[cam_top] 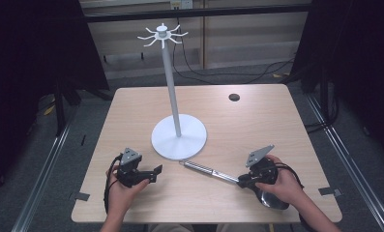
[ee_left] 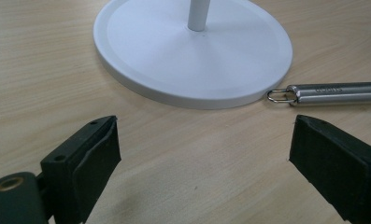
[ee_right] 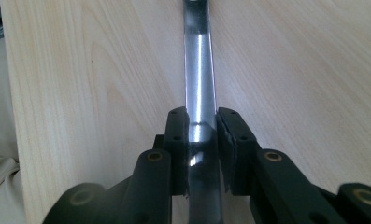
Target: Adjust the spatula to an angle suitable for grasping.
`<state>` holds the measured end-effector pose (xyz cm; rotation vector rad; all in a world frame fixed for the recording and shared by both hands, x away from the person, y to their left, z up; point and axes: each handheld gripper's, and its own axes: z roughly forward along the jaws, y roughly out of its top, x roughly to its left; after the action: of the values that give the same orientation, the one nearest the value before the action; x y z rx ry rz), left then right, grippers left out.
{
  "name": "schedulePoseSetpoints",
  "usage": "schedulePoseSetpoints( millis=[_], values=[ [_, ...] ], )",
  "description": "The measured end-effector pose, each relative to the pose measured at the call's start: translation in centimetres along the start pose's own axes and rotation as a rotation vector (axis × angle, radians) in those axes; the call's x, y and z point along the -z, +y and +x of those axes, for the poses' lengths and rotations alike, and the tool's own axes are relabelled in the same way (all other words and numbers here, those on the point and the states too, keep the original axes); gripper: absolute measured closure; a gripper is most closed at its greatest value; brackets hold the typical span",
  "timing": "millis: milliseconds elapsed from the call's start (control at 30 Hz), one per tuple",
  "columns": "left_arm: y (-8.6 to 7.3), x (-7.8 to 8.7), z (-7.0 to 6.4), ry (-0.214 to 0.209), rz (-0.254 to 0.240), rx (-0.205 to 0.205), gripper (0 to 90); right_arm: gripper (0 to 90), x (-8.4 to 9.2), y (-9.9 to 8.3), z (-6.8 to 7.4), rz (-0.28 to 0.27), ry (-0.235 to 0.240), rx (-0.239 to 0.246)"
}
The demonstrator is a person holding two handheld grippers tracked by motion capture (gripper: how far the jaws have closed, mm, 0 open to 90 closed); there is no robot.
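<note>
My right claw [cam_top: 241, 181] is clamped on the shaft of a steel ladle [ee_right: 199, 88], its jaws pinching the metal from both sides; the bowl sits behind the claw under my right hand [cam_top: 281, 186], the handle runs ahead of it across the bench [cam_top: 257, 121]; my left claw [cam_top: 153, 173] hangs open over bare wood, holding nothing; just ahead of it I see the ladle's ring end beside the white stand [ee_left: 192, 46]; its pole rises to hooks beyond.
</note>
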<state>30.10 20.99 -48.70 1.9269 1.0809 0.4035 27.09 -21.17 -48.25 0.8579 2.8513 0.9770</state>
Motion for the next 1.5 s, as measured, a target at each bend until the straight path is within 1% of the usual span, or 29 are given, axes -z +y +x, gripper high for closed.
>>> schedulePoseSetpoints(
  millis=[67,100,233,267,300,333,367,400,433,467,500,567,600,633,667,700,767,800,900,933,1067,1100,1133,1233,1333,1367,1433,1467,1500],
  values=[
    [0.0,0.0,0.0,0.001,0.001,0.0,8.7,75.2,0.0,-0.1,-0.2,-0.004,0.0,0.009],
    [0.0,0.0,0.0,0.0,0.002,-0.001,8.6,75.1,0.1,-0.2,-0.1,-0.004,0.001,0.0],
    [0.0,0.0,0.0,0.004,0.003,-0.005,8.6,74.7,0.0,-0.1,0.0,-0.009,-0.003,0.003],
    [0.0,0.0,0.0,0.004,0.003,-0.005,8.6,72.6,0.1,-0.1,0.0,-0.004,-0.002,-0.004],
    [0.0,0.0,0.0,0.0,0.004,-0.004,8.6,72.6,0.1,-0.1,0.0,-0.004,-0.002,-0.004],
    [0.0,0.0,0.0,0.001,0.005,-0.002,8.6,66.9,0.1,0.0,0.2,0.01,-0.01,-0.006],
    [0.0,0.0,0.0,0.001,0.005,-0.002,8.7,65.0,0.2,0.2,0.3,0.018,-0.021,-0.009],
    [0.0,0.0,0.0,-0.002,0.005,-0.002,8.7,65.0,0.2,0.2,0.3,0.018,-0.021,-0.009],
    [0.0,0.0,0.0,-0.002,0.004,-0.001,8.7,64.3,0.3,0.5,0.6,0.028,-0.035,0.009],
    [0.1,0.0,0.0,-0.002,0.003,-0.001,8.6,62.9,0.3,0.7,0.7,0.022,-0.028,0.01],
    [0.1,0.0,0.0,-0.003,0.004,-0.002,8.6,61.0,0.3,1.0,0.9,0.019,-0.034,0.01],
    [0.1,0.0,0.1,-0.005,0.005,-0.004,8.6,59.7,0.3,1.5,1.3,0.053,-0.059,0.001],
    [0.1,0.0,0.1,-0.005,0.005,-0.004,8.6,59.7,0.3,1.5,1.3,0.053,-0.059,0.001],
    [0.1,0.0,0.0,-0.004,0.003,-0.003,8.6,59.9,0.1,2.0,1.5,0.07,-0.067,-0.01],
    [0.1,0.0,0.0,-0.004,0.003,-0.003,8.7,59.9,0.1,2.0,1.5,0.07,-0.067,-0.01],
    [0.1,0.0,0.0,0.0,0.003,-0.002,8.7,59.3,-0.1,2.4,1.7,0.086,-0.073,-0.025],
    [0.1,0.0,0.0,-0.003,0.003,-0.002,8.7,59.0,-0.2,2.7,1.9,0.092,-0.077,-0.027],
    [0.1,0.0,0.0,-0.006,0.001,0.001,8.7,58.5,-0.5,3.1,1.9,0.106,-0.081,-0.037],
    [0.1,0.0,-0.1,-0.009,0.001,-0.001,8.7,58.7,-0.7,3.6,1.9,0.117,-0.089,-0.037],
    [0.1,0.0,-0.1,-0.01,0.003,-0.004,8.7,59.6,-0.9,3.8,1.9,0.127,-0.093,-0.027],
    [0.1,0.0,-0.1,-0.016,0.004,-0.004,8.7,59.8,-1.5,4.8,2.1,0.175,-0.093,-0.021],
    [0.1,0.0,-0.1,-0.016,0.004,-0.004,8.7,59.0,-1.9,5.3,2.1,0.201,-0.105,-0.018],
    [0.1,0.0,-0.1,-0.017,0.005,-0.006,8.7,59.3,-2.0,5.4,2.1,0.213,-0.104,-0.015],
    [0.1,0.0,0.0,-0.015,0.0,-0.001,8.7,61.1,-2.5,5.8,2.0,0.25,-0.104,-0.022],
    [0.1,0.1,0.0,-0.016,-0.001,0.002,8.8,64.1,-2.8,6.1,1.9,0.278,-0.099,-0.016],
    [0.1,0.1,0.0,-0.018,-0.003,0.003,8.8,64.1,-2.8,6.1,1.9,0.278,-0.099,-0.016],
    [0.1,0.1,0.0,-0.015,-0.004,0.004,8.8,66.4,-3.1,6.3,1.8,0.311,-0.109,0.0],
    [0.1,0.1,0.0,-0.016,-0.003,0.004,8.8,66.1,-3.2,6.3,1.8,0.318,-0.113,0.01],
    [0.1,0.1,0.0,-0.016,-0.003,0.004,8.8,65.7,-3.2,6.4,1.8,0.32,-0.113,0.003]
  ],
)
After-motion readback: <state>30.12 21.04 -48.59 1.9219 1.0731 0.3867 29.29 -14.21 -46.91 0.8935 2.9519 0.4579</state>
